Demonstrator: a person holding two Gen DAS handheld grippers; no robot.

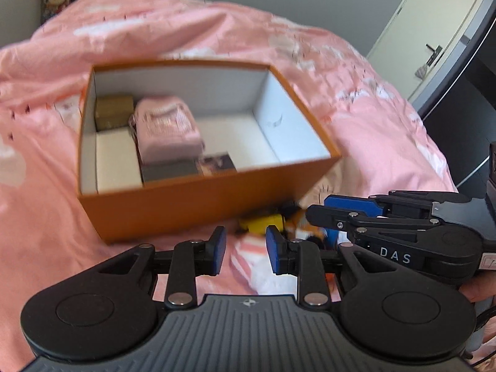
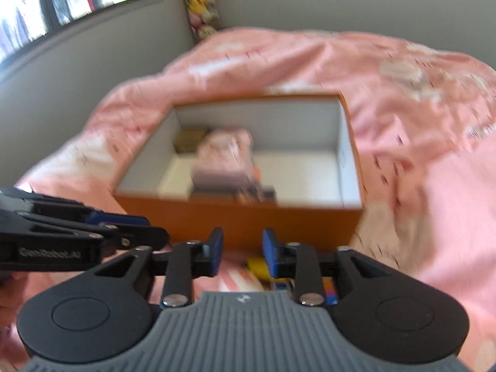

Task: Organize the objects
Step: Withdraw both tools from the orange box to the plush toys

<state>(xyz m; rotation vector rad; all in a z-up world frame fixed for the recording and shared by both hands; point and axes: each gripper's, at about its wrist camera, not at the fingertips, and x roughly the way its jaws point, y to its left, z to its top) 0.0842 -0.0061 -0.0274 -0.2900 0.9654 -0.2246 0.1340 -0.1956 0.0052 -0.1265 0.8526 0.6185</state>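
An open orange box [image 1: 198, 198] with white inner walls sat on a pink printed bedspread [image 1: 217, 31]. Inside lay a gold-brown box [image 1: 113, 111] in the far left corner, a pink pouch [image 1: 167, 130] beside it, and a dark card [image 1: 217, 162] near the front wall. The left gripper [image 1: 245, 250] hovered with jaws apart, empty, above a yellow object [image 1: 263, 222]. The right gripper [image 1: 322, 210] reached in from the right. A door [image 1: 434, 31] stood behind.
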